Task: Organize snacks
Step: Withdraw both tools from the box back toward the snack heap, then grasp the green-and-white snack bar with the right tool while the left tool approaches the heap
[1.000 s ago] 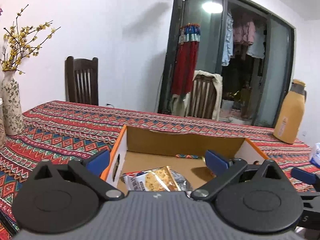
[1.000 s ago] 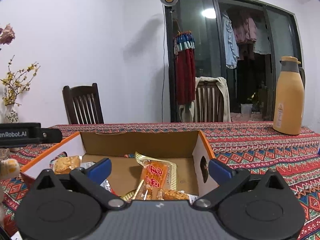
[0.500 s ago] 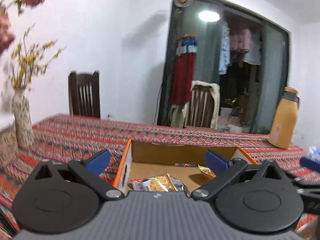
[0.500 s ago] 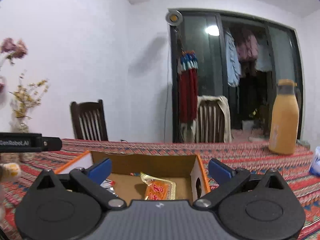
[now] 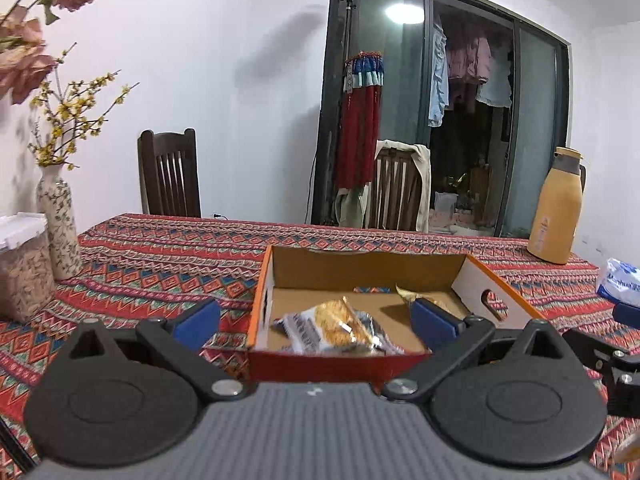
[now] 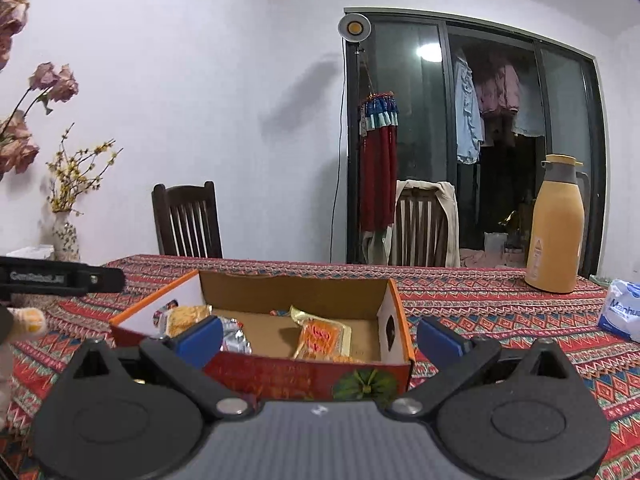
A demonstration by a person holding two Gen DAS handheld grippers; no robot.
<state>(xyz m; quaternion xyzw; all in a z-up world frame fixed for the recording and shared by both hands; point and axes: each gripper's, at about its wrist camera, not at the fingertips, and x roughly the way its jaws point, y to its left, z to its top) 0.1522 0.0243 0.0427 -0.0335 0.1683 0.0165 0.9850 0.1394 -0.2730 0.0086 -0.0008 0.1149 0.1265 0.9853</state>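
Both tools, left tool (image 5: 315, 319) and right tool (image 6: 319, 335), hang wide open and empty just near of the cardboard box (image 6: 294, 290) mid-tabletop (image 5: 160, 256). Snack packets (image 5: 334, 322) sit inside, corralled, I'd guess.

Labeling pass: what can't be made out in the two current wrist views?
- Box floor, near end: both views, hidden by its front wall and the gripper bodies.
- Left snack: print blurred.
- White pack: cut by the right edge.
- Jar: cut by the left edge in the left view.
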